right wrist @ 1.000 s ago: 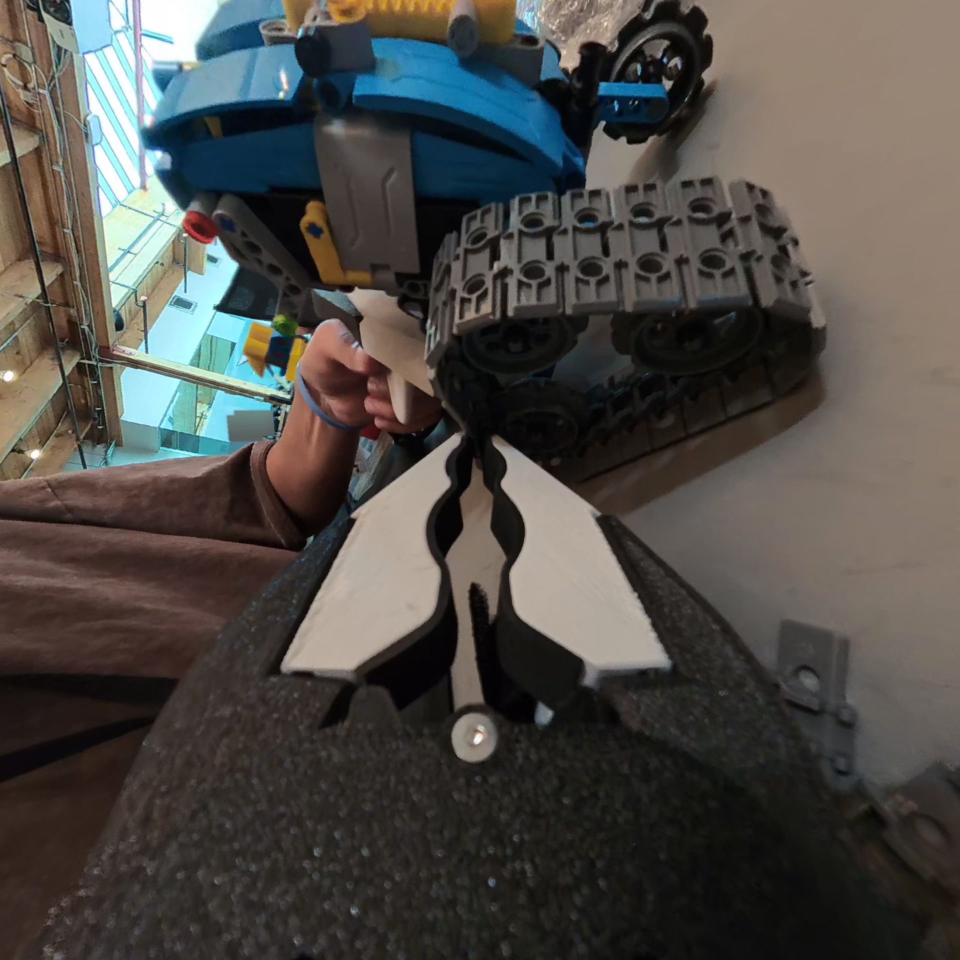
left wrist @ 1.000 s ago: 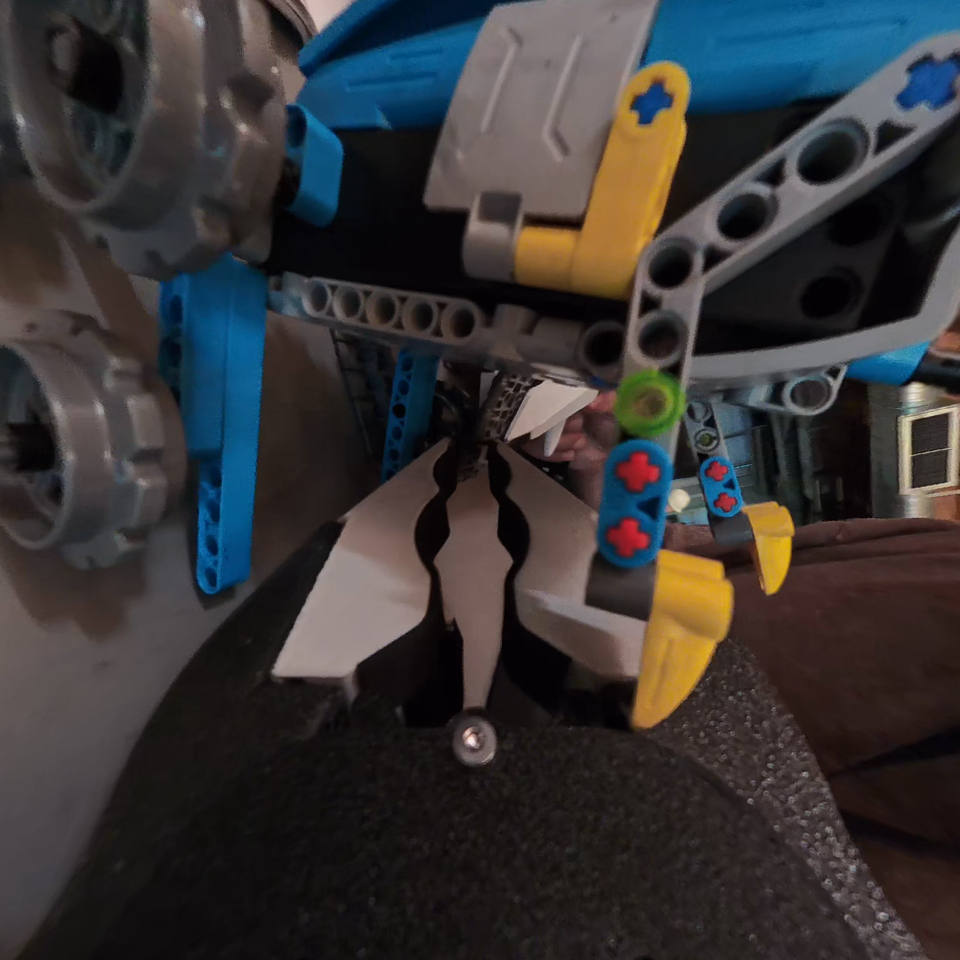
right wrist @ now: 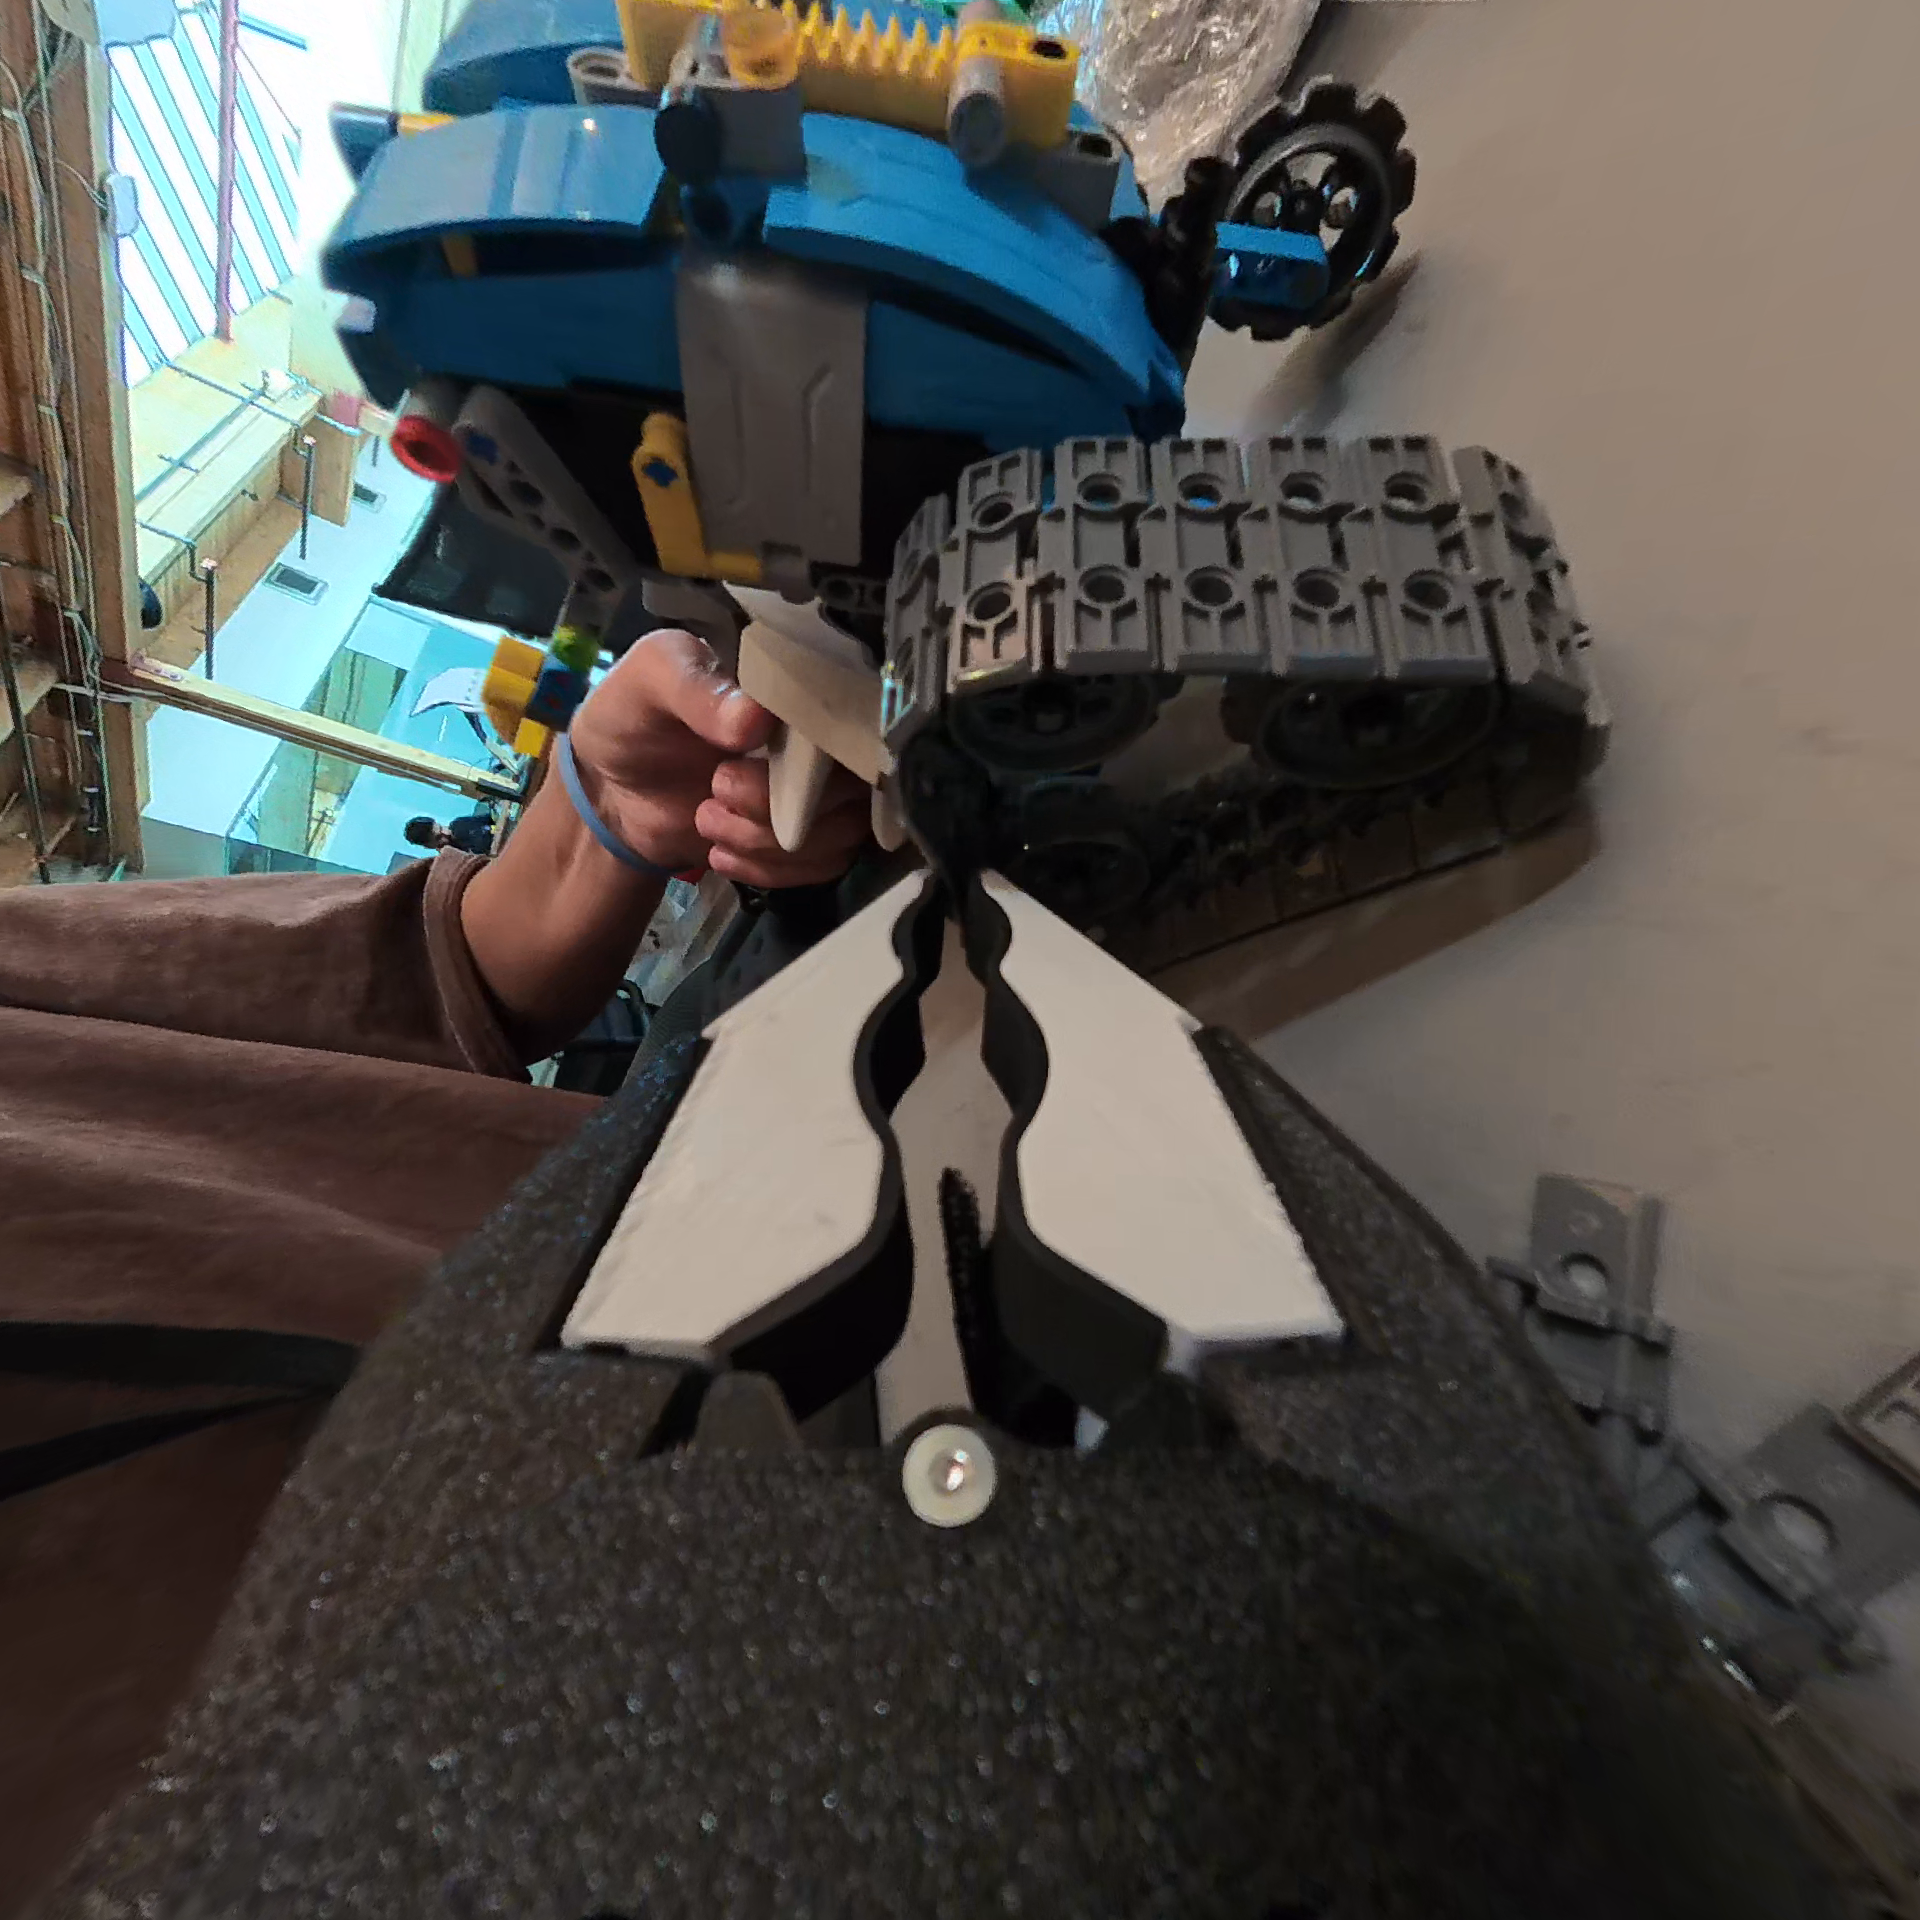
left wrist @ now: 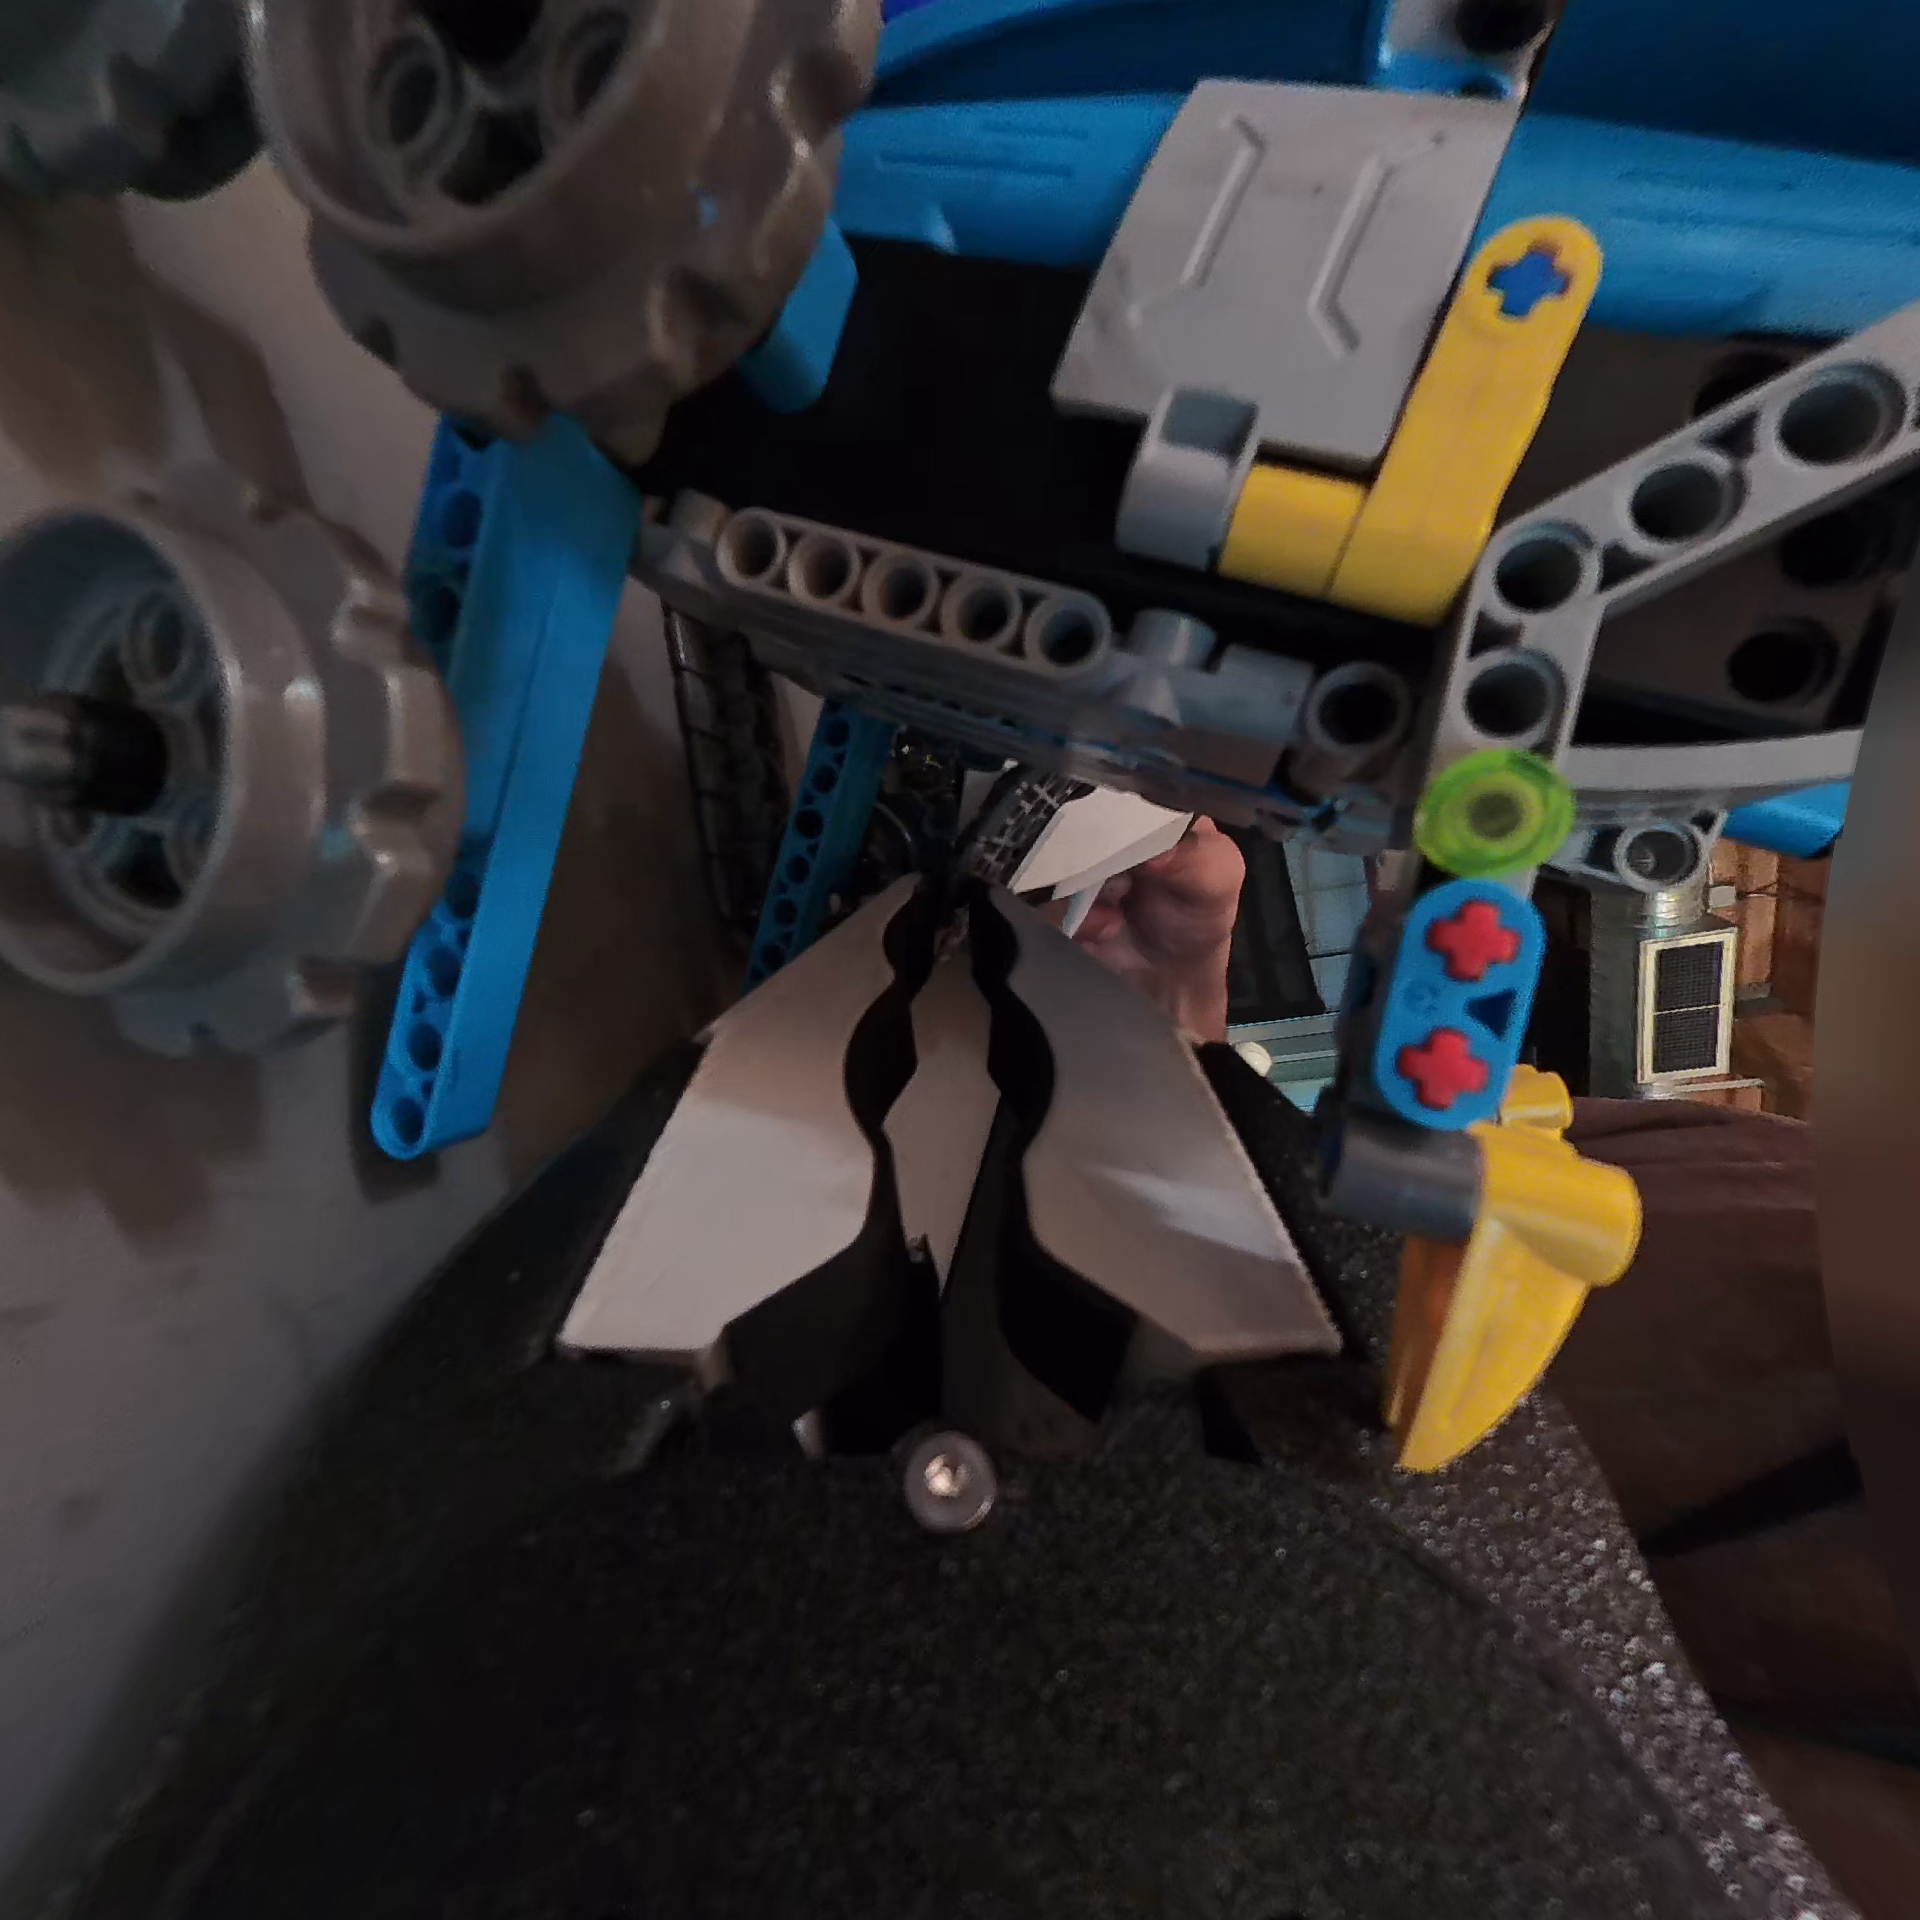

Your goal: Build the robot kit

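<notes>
The left wrist view is close and partly blurred; no brand, label or readable writing shows, and no container is in sight; the left gripper (left wrist: 951, 920) has its white fingers drawn together at the tips, pinching what looks like a dark bit of track beneath a blue, grey and yellow brick-built tracked vehicle (left wrist: 1195, 187); exactly what it pinches is hard to tell; two grey toothed wheels (left wrist: 156, 769) sit at the left, one above the other, beside a long blue beam (left wrist: 488, 790); a green round stud (left wrist: 1496, 810) sits above a short blue link with two red cross pins (left wrist: 1455, 1008), and a yellow claw piece (left wrist: 1496, 1278) hangs below it; past the tips, the other gripper's white fingers and a person's hand (left wrist: 1174, 914) show; the pale table (left wrist: 135, 1403) lies at the left. In the right wrist view, the right gripper (right wrist: 951, 883) has its jaws closed on the end of the grey track belt (right wrist: 1247, 582), which wraps round black wheels on the vehicle's side; the left gripper's white fingers meet the same end of the belt from the far side, held by the hand with a blue band on the wrist and a brown sleeve (right wrist: 208, 1039); a black toothed wheel (right wrist: 1314, 208) stands off the far end of the vehicle; a strip of loose grey track links (right wrist: 1662, 1434) lies on the table at lower right.
</notes>
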